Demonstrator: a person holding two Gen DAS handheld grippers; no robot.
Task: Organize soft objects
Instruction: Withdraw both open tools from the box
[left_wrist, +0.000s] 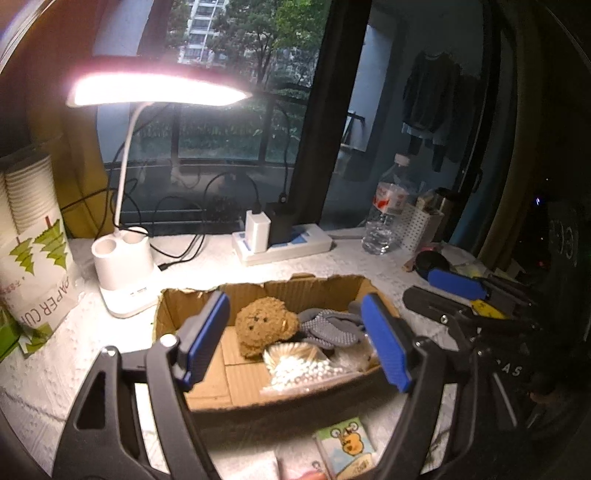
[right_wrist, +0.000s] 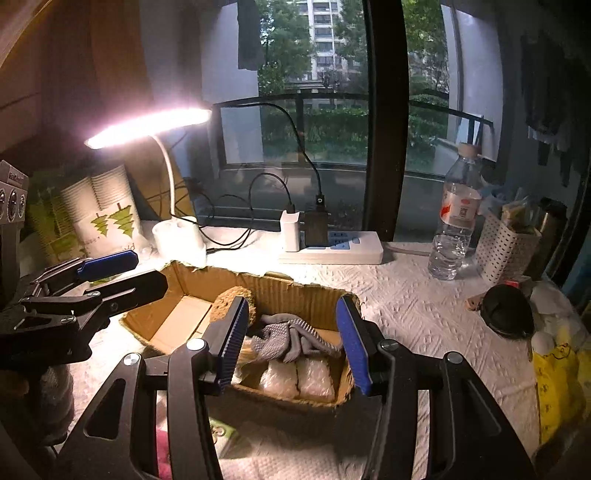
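1. Both grippers hover over the open brown corrugated cardboard box (left_wrist: 266, 373) on the white embossed tabletop (right_wrist: 424, 306). The left gripper (left_wrist: 295, 339) has its blue-padded fingers (left_wrist: 205, 332) spread wide with nothing between them; the right gripper (right_wrist: 291, 343) stands moderately open, also empty.

2. The soft things already lie in the box: a fuzzy brown plush bear (left_wrist: 264, 323) toward the back, a grey knobbly knitted cloth (right_wrist: 291, 334) beside it, and a clear bag of white cotton swabs (left_wrist: 299, 365) at the front.

3. Judging by this, the box is mostly filled. A small packet printed with a cartoon animal (left_wrist: 349, 452) lies on the tabletop just in front of the box and looks like the next candidate.

4. To do it well, lower one gripper only, keeping the other clear so the two do not collide.

5. Close gently on the packet's flat faces, since a soft packet may buckle.

6. Lift it over the torn front wall and place it in the bare left part of the box.
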